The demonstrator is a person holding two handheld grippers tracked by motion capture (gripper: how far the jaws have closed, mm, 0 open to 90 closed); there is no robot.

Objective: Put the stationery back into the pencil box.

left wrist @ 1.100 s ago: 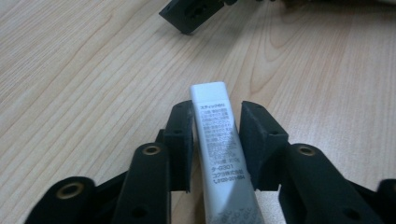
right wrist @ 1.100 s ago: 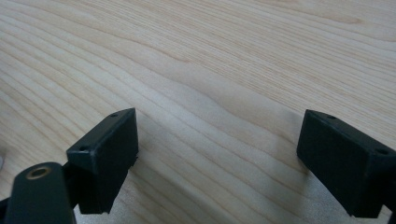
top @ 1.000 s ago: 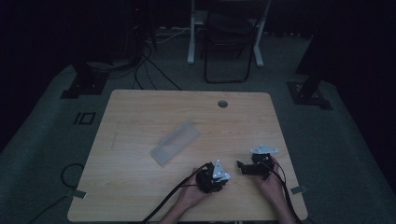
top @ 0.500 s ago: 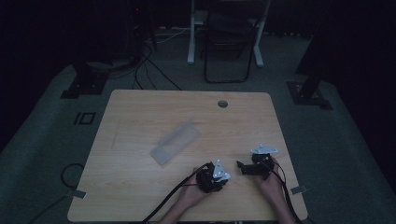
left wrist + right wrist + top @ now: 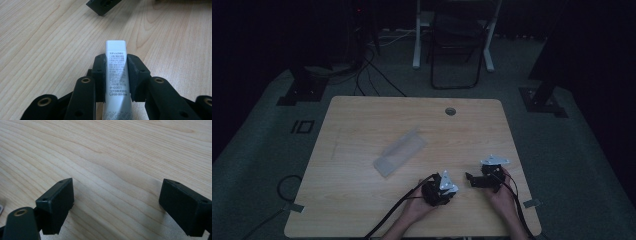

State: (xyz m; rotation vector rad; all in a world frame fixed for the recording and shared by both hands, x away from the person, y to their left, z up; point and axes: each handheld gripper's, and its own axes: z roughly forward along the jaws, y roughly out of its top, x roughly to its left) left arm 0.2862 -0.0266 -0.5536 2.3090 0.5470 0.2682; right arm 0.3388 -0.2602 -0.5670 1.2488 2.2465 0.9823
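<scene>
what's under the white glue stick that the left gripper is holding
Bare wooden table lies beneath and around the white glue stick, which the left hand-held gripper clamps between its pads. The stick's underside and lower end are hidden by the jaws, so whether it touches the wood cannot be told.

From my remote seat the room looks really dim, just a light wood table [image 5: 362, 125] with a round cable hole [image 5: 450, 111] sitting on grey carpet [image 5: 262, 165], a black folding chair [image 5: 457, 45] and white desk legs [image 5: 417, 40] behind it, cables [image 5: 372, 70] trailing across the floor.
</scene>
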